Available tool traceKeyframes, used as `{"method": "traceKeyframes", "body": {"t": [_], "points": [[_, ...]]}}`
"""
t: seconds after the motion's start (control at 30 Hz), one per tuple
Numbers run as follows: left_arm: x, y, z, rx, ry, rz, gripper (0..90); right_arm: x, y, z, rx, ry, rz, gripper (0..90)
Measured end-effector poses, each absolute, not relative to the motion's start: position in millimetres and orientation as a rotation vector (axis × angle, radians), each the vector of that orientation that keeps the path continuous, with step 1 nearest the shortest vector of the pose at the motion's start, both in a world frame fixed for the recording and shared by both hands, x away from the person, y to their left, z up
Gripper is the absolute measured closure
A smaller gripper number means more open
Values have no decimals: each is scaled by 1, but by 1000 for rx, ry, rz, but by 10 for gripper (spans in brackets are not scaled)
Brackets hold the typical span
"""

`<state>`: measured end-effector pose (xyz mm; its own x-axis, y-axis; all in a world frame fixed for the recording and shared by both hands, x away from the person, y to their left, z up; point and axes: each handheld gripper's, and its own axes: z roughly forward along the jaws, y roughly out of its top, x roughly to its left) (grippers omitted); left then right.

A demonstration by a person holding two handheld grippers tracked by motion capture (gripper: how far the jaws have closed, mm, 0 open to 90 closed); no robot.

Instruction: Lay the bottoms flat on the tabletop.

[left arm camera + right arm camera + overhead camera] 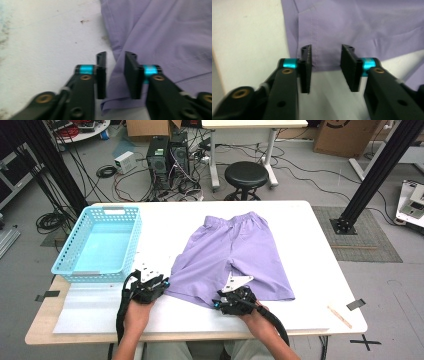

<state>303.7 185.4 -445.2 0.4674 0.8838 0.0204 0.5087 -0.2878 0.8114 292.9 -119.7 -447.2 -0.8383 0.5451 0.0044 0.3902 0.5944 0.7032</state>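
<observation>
A: At the near edge of the surface (320, 270), both hands sit side by side. The left gripper (161, 281) has its jaws parted, with the hem corner of the purple shorts (235, 252) lying between them; the pads aren't pressing the cloth.

B: And the other one?

A: The right gripper (218, 303) is the same: jaws apart, lined up on the hem of the same leg a little to the right, cloth just ahead of and between the pads, nothing pinched. In the right gripper view that hem (325, 65) runs straight across the gap.

B: Why both on one hem?

A: My guess is they mean to take that near leg at two points, so it lifts flat rather than bunching, probably to fold it.

B: Where do the shorts lie overall?

A: Spread flat in the middle of the surface, legs toward the person, waistband at the far side.

B: Anything else out there?

A: A light blue basket (131, 227) stands at the far left, apart from the shorts, likely where they end up. A wooden stick (340, 317) lies at the near right.
</observation>
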Motion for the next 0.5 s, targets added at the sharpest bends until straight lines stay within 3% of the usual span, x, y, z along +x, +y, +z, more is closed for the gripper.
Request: {"method": "traceKeyframes", "body": {"t": [0.07, 0.13, 0.3, 0.33, 0.37, 0.4, 0.5], "points": [[302, 187, -444, 1929, 1157, 604, 633, 293, -121, -446, 768, 2613, 1065, 855], [300, 190, -443, 1906, 1162, 590, 594, 291, -124, -446, 746, 2612, 1055, 900], [297, 197, -440, 1864, 1159, 551, 548, 273, -146, -444, 701, 2647, 1089, 900], [297, 197, -440, 1864, 1158, 538, 539, 269, -152, -443, 690, 2641, 1113, 856], [297, 196, -441, 1869, 1153, 523, 539, 267, -159, -441, 709, 2624, 1144, 739], [297, 194, -442, 1882, 1144, 506, 536, 266, -167, -438, 739, 2600, 1176, 702], [297, 187, -444, 1921, 1120, 462, 541, 268, -194, -429, 847, 2476, 1170, 684]]}}
